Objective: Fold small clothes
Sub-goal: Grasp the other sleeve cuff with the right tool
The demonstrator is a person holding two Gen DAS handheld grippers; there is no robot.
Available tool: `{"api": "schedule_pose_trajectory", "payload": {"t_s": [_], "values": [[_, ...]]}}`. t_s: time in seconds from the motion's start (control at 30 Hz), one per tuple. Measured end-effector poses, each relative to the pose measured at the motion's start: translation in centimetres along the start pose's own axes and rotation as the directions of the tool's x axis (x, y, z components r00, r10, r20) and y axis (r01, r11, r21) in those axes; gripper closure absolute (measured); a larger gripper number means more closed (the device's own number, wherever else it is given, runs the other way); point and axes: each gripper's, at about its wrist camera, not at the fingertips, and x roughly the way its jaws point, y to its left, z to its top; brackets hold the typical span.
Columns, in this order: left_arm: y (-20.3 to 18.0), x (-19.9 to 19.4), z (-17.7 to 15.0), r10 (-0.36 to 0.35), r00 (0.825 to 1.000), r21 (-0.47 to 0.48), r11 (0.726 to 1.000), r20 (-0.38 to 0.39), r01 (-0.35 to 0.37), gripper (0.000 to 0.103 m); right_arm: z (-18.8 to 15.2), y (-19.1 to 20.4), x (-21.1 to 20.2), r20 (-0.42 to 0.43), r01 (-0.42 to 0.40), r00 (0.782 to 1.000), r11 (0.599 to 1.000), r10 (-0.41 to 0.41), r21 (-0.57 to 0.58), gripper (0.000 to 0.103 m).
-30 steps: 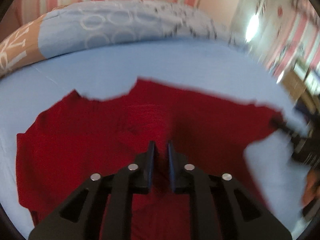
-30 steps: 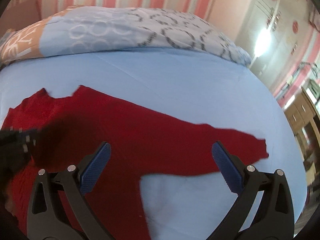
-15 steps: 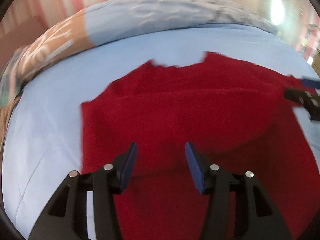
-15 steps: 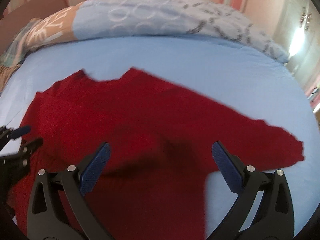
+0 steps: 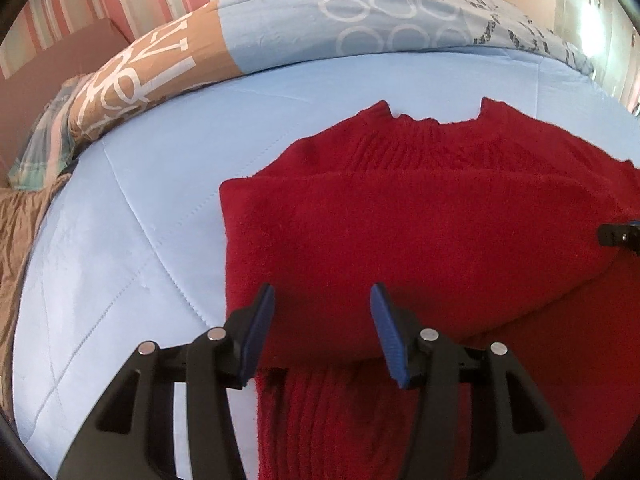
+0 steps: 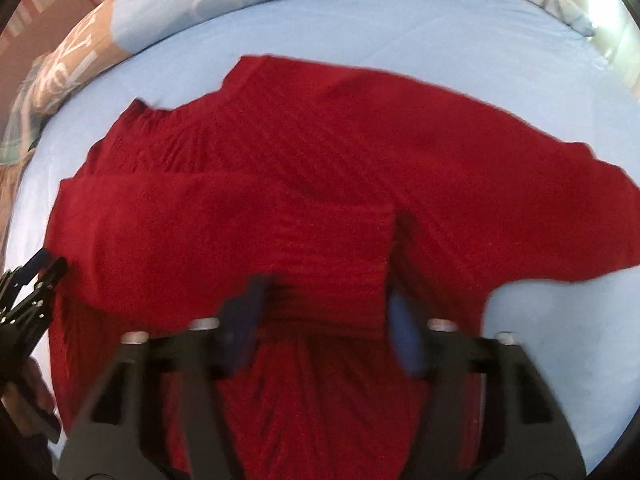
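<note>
two grippers: left hand-held gripper (image 5: 322,328) hangs half parted over the near edge of the folded sleeve, nothing pinched; right hand-held gripper (image 6: 326,320) is blurred, its jaws closing with knit between them, though a firm pinch cannot be made out.
garment: one red sweater (image 5: 420,240) lies on the bed (image 5: 132,240), collar toward the quilt (image 5: 360,28), one sleeve already folded across the chest, the other sleeve (image 6: 560,208) spread out to the side.
step, as i judge it: take the loose sleeve or the hem next.
doing it well: pinch one layer only near an edge, lift low, lay it flat so the folds line up.
material: thick fuzzy ribbed knit, soft, likely to drag and bunch.
bed: smooth pale blue stitched sheet.
quilt: blue and tan, ring-printed.
</note>
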Motion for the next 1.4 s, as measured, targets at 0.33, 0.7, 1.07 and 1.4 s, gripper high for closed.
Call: {"api": "schedule_pose_trajectory", "payload": {"t_s": [0.33,0.7,1.07,1.4], "values": [[1.7,-1.2,0.2,0.075,0.996,-0.078,0.994,0.043,-0.071,0.051,3.7,6.5,-10.4,0.435,0.043,0.889,0.921,0.142,-0.387,0.085],[1.4,-1.4,2.3,0.049,0.996,-0.101,0.994,0.077,-0.041,0.048,4.1,-3.8,0.7,0.154,-0.027,0.987,0.996,0.04,-0.085,0.076],[-0.9,2.5,3.1,0.046,0.999,-0.029,0.999,0.015,-0.046,0.048,2.1,0.2,-2.7,0.284,0.168,0.951,0.976,-0.123,-0.141,0.038],[-1.1,2.1,3.3,0.035,0.999,-0.012,0.999,-0.004,-0.035,0.046,2.4,-2.1,-0.6,0.22,0.028,0.976,0.998,-0.014,-0.059,0.043]]}}
